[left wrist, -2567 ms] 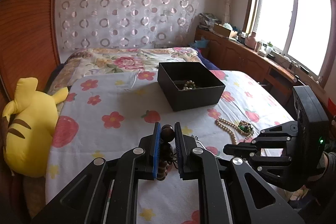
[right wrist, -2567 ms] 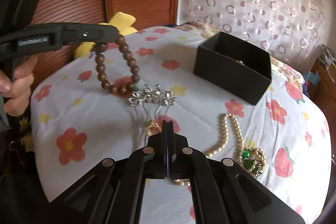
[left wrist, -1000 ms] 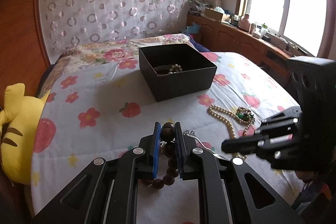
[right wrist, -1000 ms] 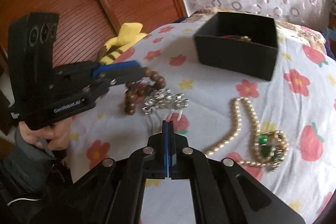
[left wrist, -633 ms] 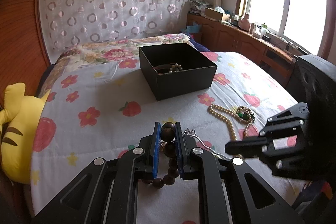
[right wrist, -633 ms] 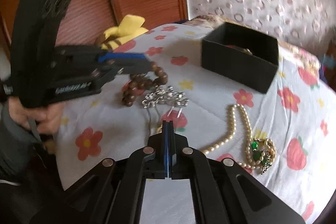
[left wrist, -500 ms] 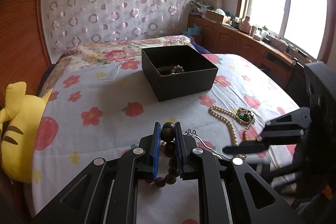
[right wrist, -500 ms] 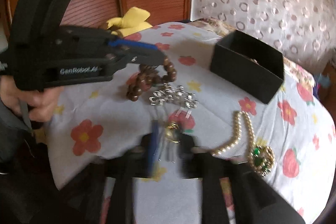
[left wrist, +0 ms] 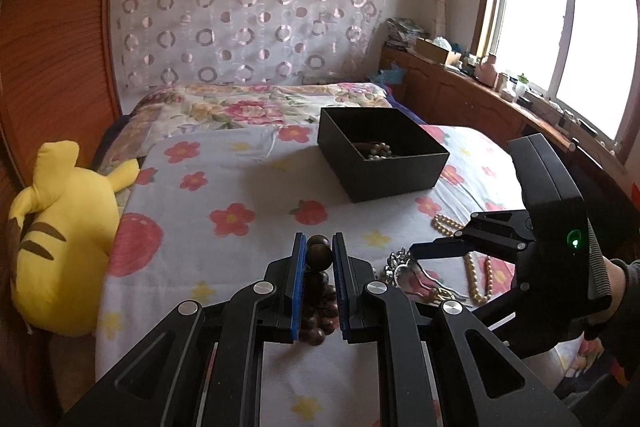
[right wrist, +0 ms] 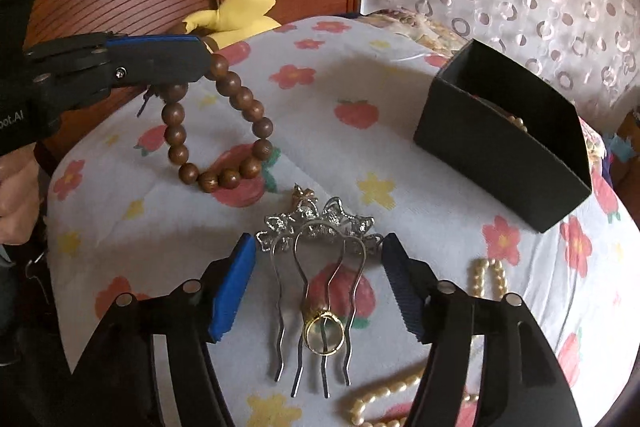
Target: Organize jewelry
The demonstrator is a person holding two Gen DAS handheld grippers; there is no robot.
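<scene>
Bright window point(left wrist: 560, 43), circle-patterned curtain point(left wrist: 248, 11), wooden wardrobe point(left wrist: 56, 39), floral bed point(left wrist: 248, 195).

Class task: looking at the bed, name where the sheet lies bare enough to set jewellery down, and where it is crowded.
Bare sheet lies between the yellow plush toy and the black box. It is crowded near the right gripper: the silver hair comb, gold ring and pearl necklace lie close together.

Both cameras sit low over the bed point(left wrist: 256, 163). Each looks toward the box point(left wrist: 384, 163) point(right wrist: 500, 163), from different sides.
</scene>
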